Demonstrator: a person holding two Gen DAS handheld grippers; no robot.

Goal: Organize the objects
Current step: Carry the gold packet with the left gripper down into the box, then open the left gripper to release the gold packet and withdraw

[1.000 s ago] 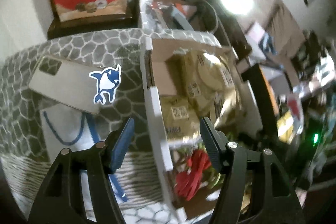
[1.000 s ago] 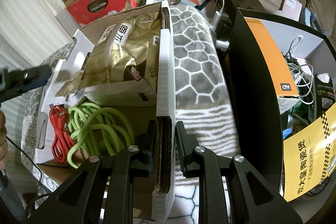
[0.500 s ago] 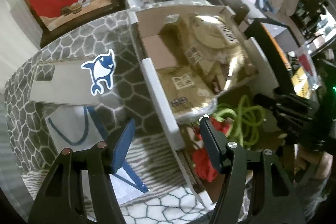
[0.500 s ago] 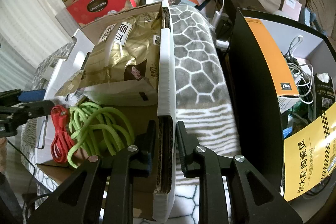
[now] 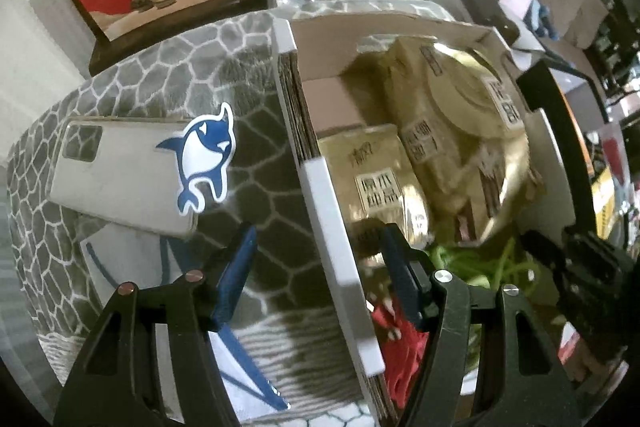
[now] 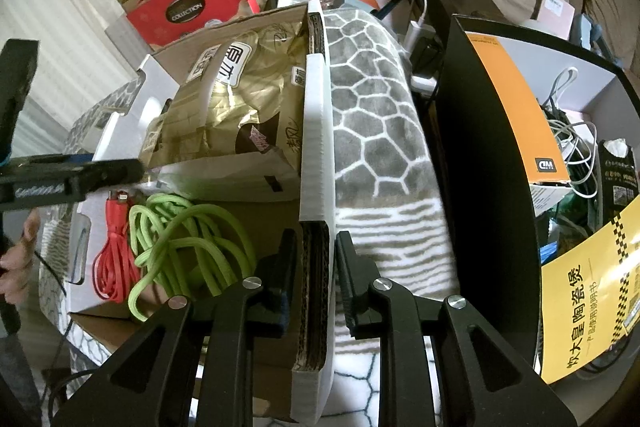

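Left hand-held gripper (image 5: 316,267) has dropped lower and tilted over the cardboard box (image 5: 320,187) since a second ago: its jaws stand spread and empty, astride the box's left wall, one finger outside over the patterned blanket (image 5: 256,75), the other inside above the red cable (image 5: 396,343). A second back that wall sat further toward the left finger and the gold packets filled the gap. Right hand-held gripper (image 6: 316,267) unchanged, pinching the box's right wall near the near corner. Judgement: the right one steadies the box while the left comes in, either to take the opposite wall or to reach the contents (cannot tell which). The box is open-topped, white-edged, brown corrugated inside; it rests on the blanket. Far half holds crumpled gold foil packets (image 6: 240,95); near half holds the red cable beside a coiled green rope (image 6: 188,243). Left of the box lies a phone (image 5: 124,179) with a shark sticker, partly on a white paper.
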